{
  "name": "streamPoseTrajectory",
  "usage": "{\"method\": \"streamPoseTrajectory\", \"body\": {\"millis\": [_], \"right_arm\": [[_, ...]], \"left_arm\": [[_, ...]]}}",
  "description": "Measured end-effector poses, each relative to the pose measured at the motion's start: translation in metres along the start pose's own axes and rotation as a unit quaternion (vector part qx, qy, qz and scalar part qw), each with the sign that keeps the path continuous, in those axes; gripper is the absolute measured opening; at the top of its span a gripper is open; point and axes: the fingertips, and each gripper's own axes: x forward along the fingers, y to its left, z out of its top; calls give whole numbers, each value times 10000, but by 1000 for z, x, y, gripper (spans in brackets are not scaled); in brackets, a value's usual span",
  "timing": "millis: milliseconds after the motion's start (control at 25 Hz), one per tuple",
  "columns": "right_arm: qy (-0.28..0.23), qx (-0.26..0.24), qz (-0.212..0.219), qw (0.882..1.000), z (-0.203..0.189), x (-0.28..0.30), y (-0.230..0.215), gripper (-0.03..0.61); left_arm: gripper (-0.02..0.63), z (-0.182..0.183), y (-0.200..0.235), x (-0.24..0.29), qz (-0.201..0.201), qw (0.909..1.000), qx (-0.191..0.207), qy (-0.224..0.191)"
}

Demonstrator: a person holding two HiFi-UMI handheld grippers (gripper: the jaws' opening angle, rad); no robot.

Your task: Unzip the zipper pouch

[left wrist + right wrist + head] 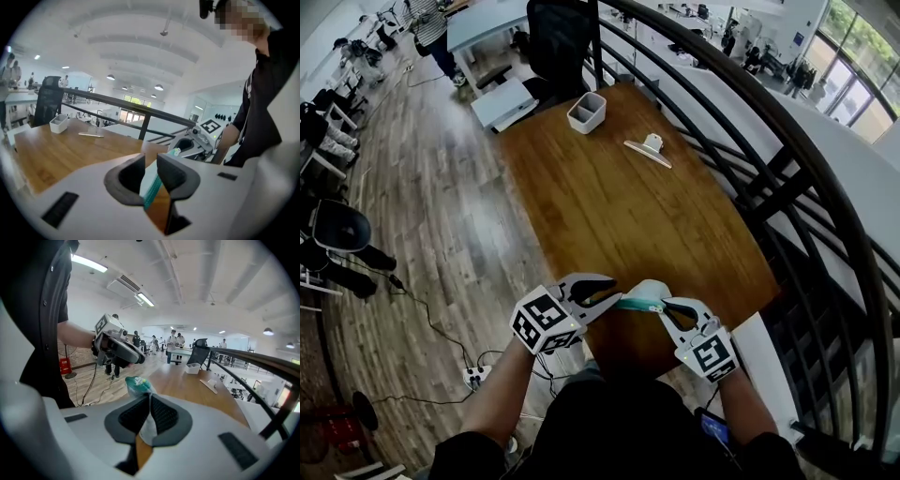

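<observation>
A pale zipper pouch with a teal zipper edge hangs between both grippers above the near end of the wooden table. My right gripper is shut on one end of it; in the right gripper view the pads pinch the white fabric, and the teal end sticks out past them. My left gripper is at the other end. In the left gripper view the teal zipper strip runs through its jaws, which stand slightly apart and do not clamp it.
A white divided box and a flat white stand sit at the table's far end. A black railing curves along the right side. A black chair stands beyond the table. A power strip and cables lie on the floor at left.
</observation>
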Motion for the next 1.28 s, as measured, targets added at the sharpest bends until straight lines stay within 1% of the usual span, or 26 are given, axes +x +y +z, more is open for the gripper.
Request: {"method": "streamPoseTrajectory", "body": {"millis": [120,200,360,520,600,720,880,920,1080,1160,1280], "right_arm": [[-6,153,-131,9998,2,0,-4,8],[-36,250,-193,9995,5,-1,-5,8],[-104,397,-286,9987,9,-3,-6,6],[-205,601,-253,9977,11,-1,-5,6],[-208,575,-217,9979,10,1,-1,6],[-188,531,-206,9982,10,2,2,6],[-129,500,-159,9985,7,1,6,6],[-108,450,-138,9988,7,1,8,6],[-60,336,-90,9994,8,2,14,6],[-29,240,-64,9997,8,3,18,6],[55,-55,9,10000,7,7,27,6]], "left_arm": [[81,6,-13,0,-222,9994,-268,-83],[79,5,-25,3,-360,9984,-422,-72],[71,1,-48,14,-655,9940,-874,21],[67,-4,-54,26,-691,9877,-1403,11],[67,-9,-50,30,-629,9851,-1604,2],[68,-12,-47,33,-588,9836,-1704,7],[72,-14,-49,35,-701,9809,-1812,31],[81,-14,-51,35,-753,9798,-1855,28],[171,-12,-58,37,-899,9750,-2032,-33],[191,-13,-58,38,-878,9741,-2084,-51],[202,-17,-57,40,-814,9742,-2103,10]]}}
